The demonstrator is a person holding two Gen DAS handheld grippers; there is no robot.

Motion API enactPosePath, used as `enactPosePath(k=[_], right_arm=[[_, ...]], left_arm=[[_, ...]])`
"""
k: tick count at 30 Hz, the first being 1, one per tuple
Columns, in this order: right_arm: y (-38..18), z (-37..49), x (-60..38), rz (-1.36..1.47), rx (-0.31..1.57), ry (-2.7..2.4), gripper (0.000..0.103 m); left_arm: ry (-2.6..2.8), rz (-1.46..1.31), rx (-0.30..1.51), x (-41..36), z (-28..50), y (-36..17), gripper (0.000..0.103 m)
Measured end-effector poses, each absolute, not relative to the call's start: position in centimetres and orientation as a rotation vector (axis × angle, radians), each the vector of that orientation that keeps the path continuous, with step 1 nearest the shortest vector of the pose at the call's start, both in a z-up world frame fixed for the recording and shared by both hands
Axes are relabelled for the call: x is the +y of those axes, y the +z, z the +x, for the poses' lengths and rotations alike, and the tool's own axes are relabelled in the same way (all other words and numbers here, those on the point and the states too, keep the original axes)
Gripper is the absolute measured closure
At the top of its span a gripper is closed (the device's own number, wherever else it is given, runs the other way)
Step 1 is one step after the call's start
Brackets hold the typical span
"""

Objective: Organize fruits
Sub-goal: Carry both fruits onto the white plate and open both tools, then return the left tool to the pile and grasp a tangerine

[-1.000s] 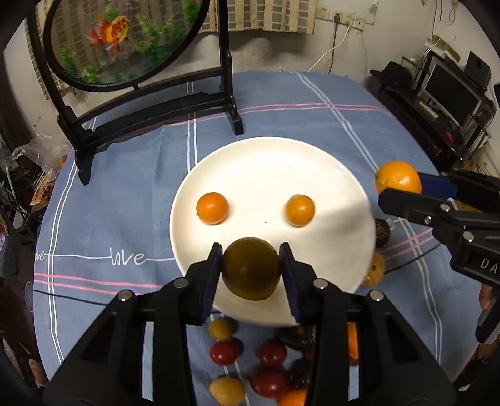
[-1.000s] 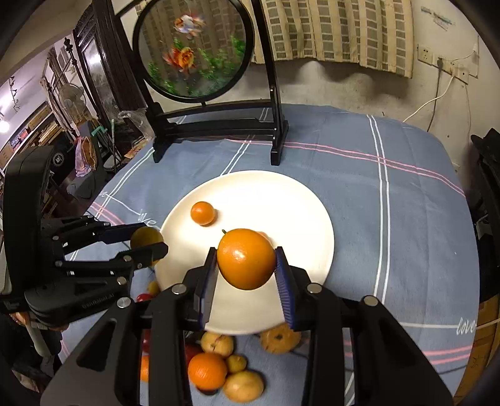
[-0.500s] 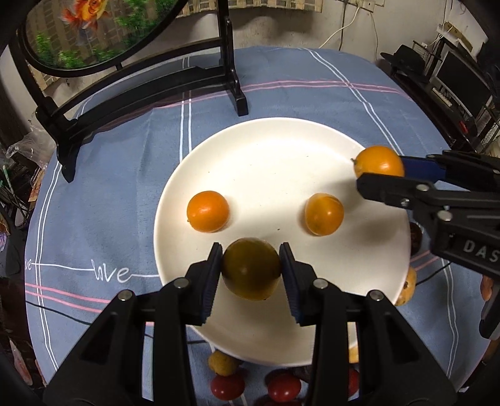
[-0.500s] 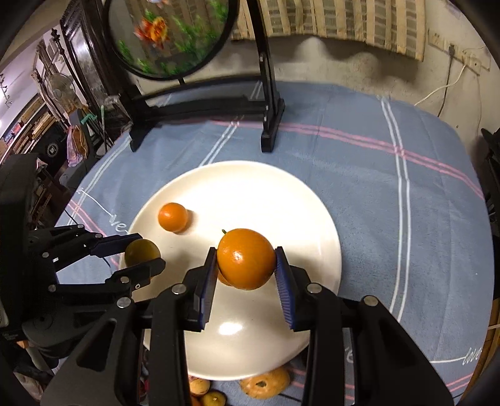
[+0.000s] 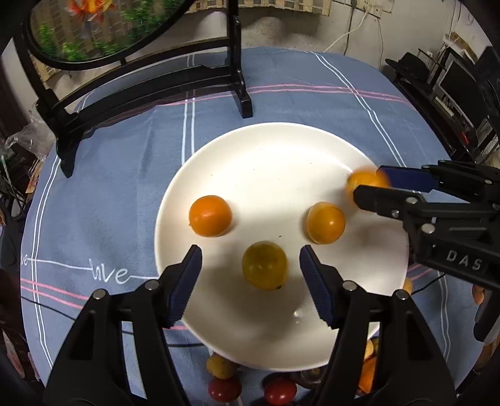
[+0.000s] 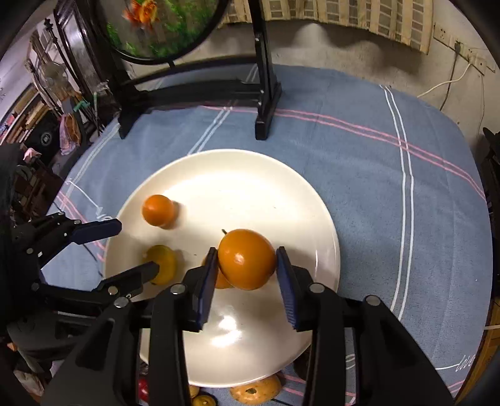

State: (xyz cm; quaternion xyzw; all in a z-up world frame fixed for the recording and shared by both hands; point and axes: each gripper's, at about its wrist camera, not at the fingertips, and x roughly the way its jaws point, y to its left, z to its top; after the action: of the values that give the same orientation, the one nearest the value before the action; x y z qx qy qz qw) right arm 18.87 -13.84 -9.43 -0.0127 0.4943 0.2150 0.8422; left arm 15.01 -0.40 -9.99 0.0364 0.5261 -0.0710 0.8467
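Left gripper [image 5: 250, 271] has just been opening: jaws stand wide, clear gaps on both sides of the yellow-green fruit [image 5: 264, 264], pads not touching it. That fruit sits on the white plate [image 5: 265, 150], near the plate's near edge, between the two blue pads

Right gripper [image 6: 246, 274] jaws have just been opening too. The big orange fruit [image 6: 246, 258] is between them; the left pad looks right against it or just beside, the right pad shows a thin gap, so no squeeze. The fruit is over the plate's right half, blurred in the left wrist view; cannot tell if it rests on the plate

Two more small orange fruits on the plate: one left of centre [image 5: 210, 215], one right of centre [image 5: 326, 222], well apart from each other. In the right wrist view the second one is mostly hidden behind the big orange fruit

Plate sits on a blue tablecloth [image 5: 125, 156] with white and pink stripes. Behind the plate stands a black-framed round screen [image 5: 103, 28] painted with goldfish and plants. Loose fruits [image 5: 225, 388] on the cloth at the plate's near rim: red ones, yellow ones, partly hidden by gripper arms
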Motion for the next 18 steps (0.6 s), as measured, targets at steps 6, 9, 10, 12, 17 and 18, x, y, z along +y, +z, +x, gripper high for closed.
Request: enactPosePath(k=[6, 9, 10, 12, 17, 18], right_arm=[[-6.8, 17.7, -15.1, 0.049, 0.96, 0.415, 0.03], [-5.3, 15.2, -16.1, 0.052, 0.927, 0.401, 0.03], [-5.0, 14.1, -16.3, 0.037, 0.919, 0.399, 0.03], [-4.7, 11.5, -16.7, 0.003, 0.904, 0.4, 0.03], [-6.4, 4.8, -17.4, -0.024, 0.927, 0.432, 0.03], [-7.3, 3.2, -17.6, -0.023, 0.945, 0.433, 0.03]], left_arm=[[-0.127, 0.069, 1.062, 0.9, 12.8, -7.5, 0.036], [-0.117, 0.059, 1.031, 2.1, 11.1, -6.1, 0.037], [-0.113, 0.057, 1.021, 2.6, 10.4, -5.7, 0.037], [-0.096, 0.06, 1.003, 3.8, 8.6, -4.9, 0.036], [-0.097, 0.069, 0.995, 5.4, 3.5, -4.5, 0.034], [-0.109, 0.076, 0.998, 5.4, 2.3, -4.8, 0.034]])
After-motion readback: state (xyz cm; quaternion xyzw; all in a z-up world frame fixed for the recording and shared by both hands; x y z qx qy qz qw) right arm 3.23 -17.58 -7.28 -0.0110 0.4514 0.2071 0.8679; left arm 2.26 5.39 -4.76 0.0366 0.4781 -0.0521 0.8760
